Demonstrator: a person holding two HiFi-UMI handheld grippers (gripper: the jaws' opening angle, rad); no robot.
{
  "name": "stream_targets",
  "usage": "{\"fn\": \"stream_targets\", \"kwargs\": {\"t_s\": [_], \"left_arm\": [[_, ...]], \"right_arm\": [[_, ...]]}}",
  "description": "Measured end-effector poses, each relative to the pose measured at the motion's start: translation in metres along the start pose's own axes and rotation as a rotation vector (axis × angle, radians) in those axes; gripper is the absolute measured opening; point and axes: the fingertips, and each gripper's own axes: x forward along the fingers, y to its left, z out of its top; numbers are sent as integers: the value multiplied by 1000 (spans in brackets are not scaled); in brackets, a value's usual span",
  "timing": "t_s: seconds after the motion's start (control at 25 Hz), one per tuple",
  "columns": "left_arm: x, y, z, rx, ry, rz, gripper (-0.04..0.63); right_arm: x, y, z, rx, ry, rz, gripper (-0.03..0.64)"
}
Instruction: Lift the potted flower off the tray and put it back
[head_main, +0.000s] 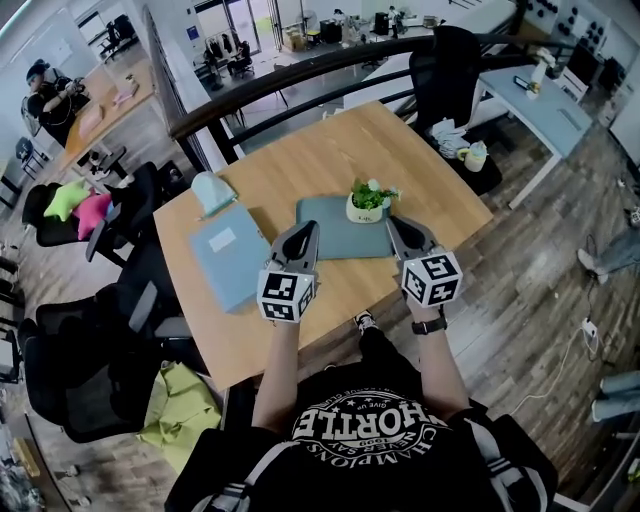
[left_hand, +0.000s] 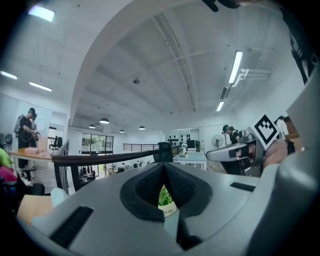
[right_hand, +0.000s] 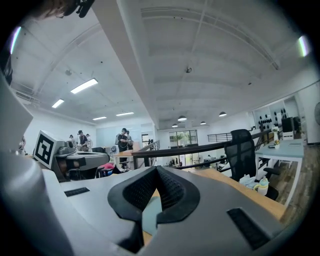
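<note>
Flower (head_main: 368, 199): one, potted, on the one tray (head_main: 330, 238) on the tabletop (head_main: 300, 160). Left claw (head_main: 308, 228) and right claw (head_main: 392, 222), two, both pressed together, empty, near tray.
</note>
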Motion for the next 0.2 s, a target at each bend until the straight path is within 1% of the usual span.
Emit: {"fn": "stream_targets", "kwargs": {"t_s": [0.08, 0.2], "left_arm": [[-13, -2, 1, -44, -17, -13, 20], [-26, -27, -5, -119, -28, -74, 19]], "right_arm": [[-3, 13, -3, -7, 19, 32, 18], [-29, 20, -15, -21, 86, 27, 18]]}}
